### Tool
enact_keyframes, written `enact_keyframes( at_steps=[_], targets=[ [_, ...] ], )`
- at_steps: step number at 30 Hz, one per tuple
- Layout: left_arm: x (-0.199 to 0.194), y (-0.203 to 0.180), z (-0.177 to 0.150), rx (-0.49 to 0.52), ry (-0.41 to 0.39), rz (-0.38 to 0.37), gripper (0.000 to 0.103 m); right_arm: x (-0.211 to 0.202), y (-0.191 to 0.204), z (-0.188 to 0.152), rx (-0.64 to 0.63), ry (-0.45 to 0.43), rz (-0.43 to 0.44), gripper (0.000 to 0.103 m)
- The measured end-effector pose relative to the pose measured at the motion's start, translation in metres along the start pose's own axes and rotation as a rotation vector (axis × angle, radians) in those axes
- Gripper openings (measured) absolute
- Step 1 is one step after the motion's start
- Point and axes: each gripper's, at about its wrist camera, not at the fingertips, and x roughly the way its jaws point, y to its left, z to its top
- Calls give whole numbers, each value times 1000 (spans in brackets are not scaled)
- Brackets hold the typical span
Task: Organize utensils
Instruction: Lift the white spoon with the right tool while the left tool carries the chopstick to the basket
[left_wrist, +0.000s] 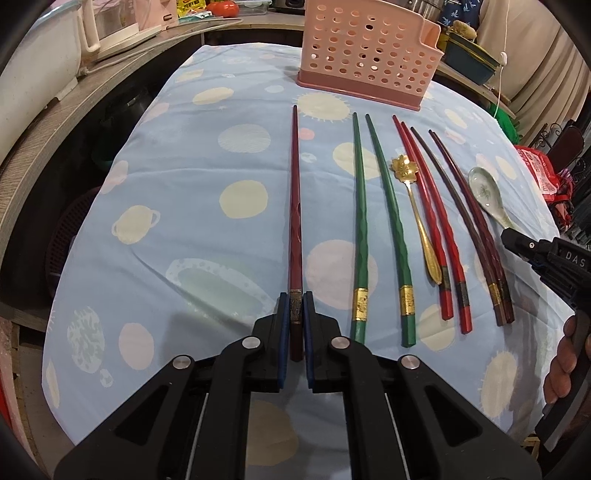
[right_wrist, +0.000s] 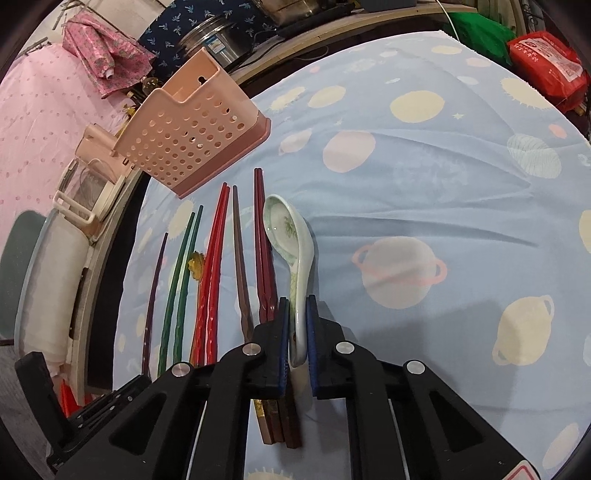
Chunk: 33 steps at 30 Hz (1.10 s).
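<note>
My left gripper (left_wrist: 295, 301) is shut on the thick end of a single maroon chopstick (left_wrist: 294, 206), which lies on the tablecloth pointing away toward the pink perforated utensil holder (left_wrist: 365, 55). My right gripper (right_wrist: 298, 317) is shut on the handle of a white ceramic spoon (right_wrist: 286, 229) with a green leaf print; its bowl rests on the cloth. Between them lie pairs of green chopsticks (left_wrist: 389, 221), red chopsticks (left_wrist: 432, 229) and dark brown chopsticks (left_wrist: 471, 229), plus a gold flower-headed spoon (left_wrist: 417, 214).
The blue planet-print tablecloth (left_wrist: 177, 192) covers a round table. A white appliance and counter (left_wrist: 44, 74) curve along the left. A red bag (right_wrist: 546, 62) and green cloth (right_wrist: 476, 33) sit past the table's far right edge. A hand (left_wrist: 565, 362) shows at the right.
</note>
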Motion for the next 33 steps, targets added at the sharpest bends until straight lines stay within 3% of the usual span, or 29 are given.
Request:
enact_keyframes(
  at_steps=[13, 33],
  targets=[
    [-59, -3, 3, 11, -127, -32, 7, -58, 15, -8, -109, -105, -98, 7],
    [-132, -2, 49, 34, -325, -29, 7, -96, 46, 10, -187, -198, -83, 6]
  ],
)
